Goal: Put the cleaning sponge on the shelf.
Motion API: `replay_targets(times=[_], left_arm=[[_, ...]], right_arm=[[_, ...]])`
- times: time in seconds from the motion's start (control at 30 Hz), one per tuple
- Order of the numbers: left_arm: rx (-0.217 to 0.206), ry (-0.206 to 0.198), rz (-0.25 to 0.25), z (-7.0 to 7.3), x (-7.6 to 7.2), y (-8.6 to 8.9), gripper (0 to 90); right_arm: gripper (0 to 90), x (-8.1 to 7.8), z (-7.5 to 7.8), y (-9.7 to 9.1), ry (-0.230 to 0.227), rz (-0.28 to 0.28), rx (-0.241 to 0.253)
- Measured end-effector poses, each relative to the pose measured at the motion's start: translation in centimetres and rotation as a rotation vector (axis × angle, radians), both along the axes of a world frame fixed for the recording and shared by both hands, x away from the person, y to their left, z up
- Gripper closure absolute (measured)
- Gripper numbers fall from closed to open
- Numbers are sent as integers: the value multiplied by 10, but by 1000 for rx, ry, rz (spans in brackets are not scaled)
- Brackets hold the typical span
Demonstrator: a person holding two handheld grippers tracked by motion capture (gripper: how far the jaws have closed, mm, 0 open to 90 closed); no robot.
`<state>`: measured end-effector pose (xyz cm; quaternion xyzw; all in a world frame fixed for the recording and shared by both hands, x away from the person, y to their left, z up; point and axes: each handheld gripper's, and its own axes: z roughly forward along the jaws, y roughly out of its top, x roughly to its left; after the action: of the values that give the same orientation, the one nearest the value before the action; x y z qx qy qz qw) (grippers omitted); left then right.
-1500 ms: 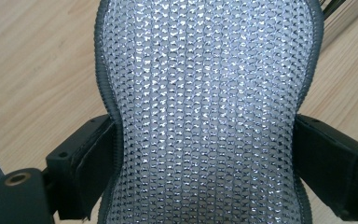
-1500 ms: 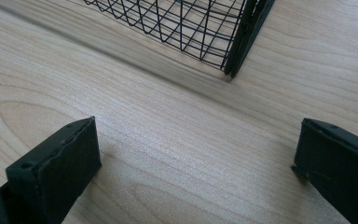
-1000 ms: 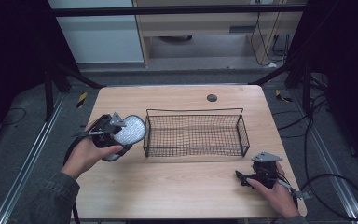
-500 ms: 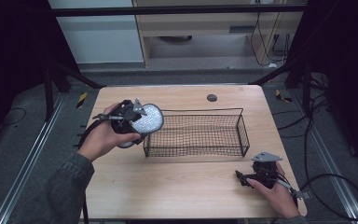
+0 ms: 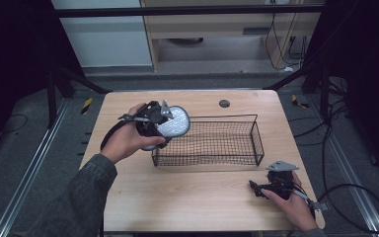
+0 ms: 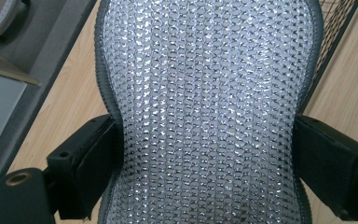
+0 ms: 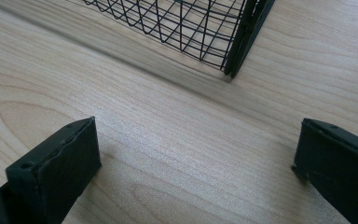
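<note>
Clamping the silver mesh pad (image 5: 174,122) above the wire basket's (image 5: 254,134) left end, the left hand-held gripper (image 5: 164,124) seemingly hovered clear; right hand-held gripper (image 5: 254,188) rested released on the desk (image 5: 197,197).

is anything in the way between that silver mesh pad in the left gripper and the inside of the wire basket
Nothing visible. The mesh pad, clamped in the left gripper, hangs over the wire basket's left end, whose open top and interior look clear.

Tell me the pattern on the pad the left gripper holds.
Shiny silver-white mesh pad, rows of small glinting loops, dark grey edge; clearest in the left gripper view.
</note>
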<state>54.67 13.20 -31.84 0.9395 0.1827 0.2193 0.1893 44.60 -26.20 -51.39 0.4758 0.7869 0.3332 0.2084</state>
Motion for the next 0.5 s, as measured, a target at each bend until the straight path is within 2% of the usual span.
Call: replay_targets(times=[0.33,0.37,0.5], left_arm=[[6,-11,14,-7,10,-11,103],[21,-18,9,-8,12,-14,103],[25,-35,-6,-10,14,-20,103]], right_arm=[[4,0,0,0,-1,1,-1],[4,0,0,0,0,1,0],[3,0,0,0,2,0,-1]])
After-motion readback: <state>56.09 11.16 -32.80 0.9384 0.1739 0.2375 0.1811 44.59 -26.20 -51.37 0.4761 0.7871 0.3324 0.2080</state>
